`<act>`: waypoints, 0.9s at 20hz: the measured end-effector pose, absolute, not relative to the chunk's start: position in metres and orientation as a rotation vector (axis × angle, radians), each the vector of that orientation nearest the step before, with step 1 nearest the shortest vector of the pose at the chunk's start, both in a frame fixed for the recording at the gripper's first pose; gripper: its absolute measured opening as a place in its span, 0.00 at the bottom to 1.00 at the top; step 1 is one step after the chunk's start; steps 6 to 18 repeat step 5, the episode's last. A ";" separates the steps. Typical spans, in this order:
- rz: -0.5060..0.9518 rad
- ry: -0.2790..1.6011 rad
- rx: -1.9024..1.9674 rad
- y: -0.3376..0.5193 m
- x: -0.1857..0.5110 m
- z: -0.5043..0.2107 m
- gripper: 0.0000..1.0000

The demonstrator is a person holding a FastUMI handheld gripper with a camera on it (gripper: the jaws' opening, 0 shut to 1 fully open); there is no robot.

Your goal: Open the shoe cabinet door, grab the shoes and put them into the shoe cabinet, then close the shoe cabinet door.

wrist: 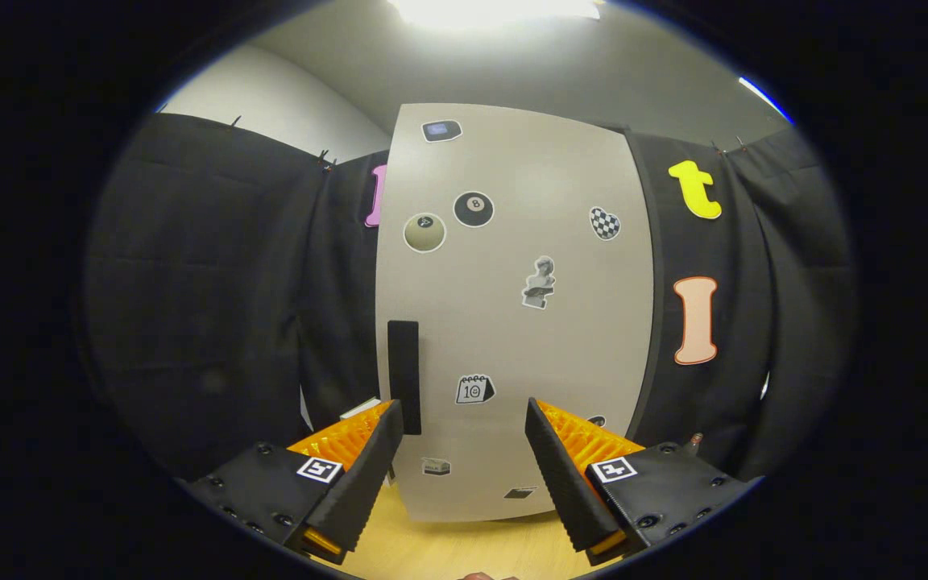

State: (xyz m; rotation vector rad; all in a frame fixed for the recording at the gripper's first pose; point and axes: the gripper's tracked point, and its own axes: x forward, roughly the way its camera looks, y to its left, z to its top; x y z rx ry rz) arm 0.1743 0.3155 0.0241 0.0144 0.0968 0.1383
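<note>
1. The claw (464, 427) is spread wide — its two fingers stand well apart with nothing between them, and neither finger presses on anything.

2. Straight ahead of the fingers stands the shoe cabinet (512, 322), upright on a pale wooden tabletop (448, 548). Its door (561, 362) is shut, a flat beige panel facing the claw.

3. A dark, narrow vertical handle (403, 377) sits near the door's edge, low down on the side of the left finger. The tip of the left finger (367, 475) lies just beside the handle's lower end; whether they touch, I cannot tell.

4. The right finger (565, 475) points at the lower part of the door, apart from the handle.

5. The door is dotted with stickers: a black billiard ball (474, 209) and a dull olive ball (424, 233) near the top, a checkered heart (605, 223) off to the right-finger side, a small grey figure (540, 283) around the middle, and a little calendar (474, 390) lower down — between the two fingertips.

6. Black cloth (214, 282) hangs on both sides of the cabinet, with a grey wall (512, 72) and a bright ceiling light (488, 10) above.

7. The cabinet's bottom edge meets the tabletop just beyond the finger bases.
</note>
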 end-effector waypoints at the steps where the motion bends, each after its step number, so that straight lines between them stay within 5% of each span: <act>1: 0.123 0.099 0.017 0.312 0.174 0.024 0.96; 18: 0.096 0.102 0.048 0.310 0.172 0.028 0.96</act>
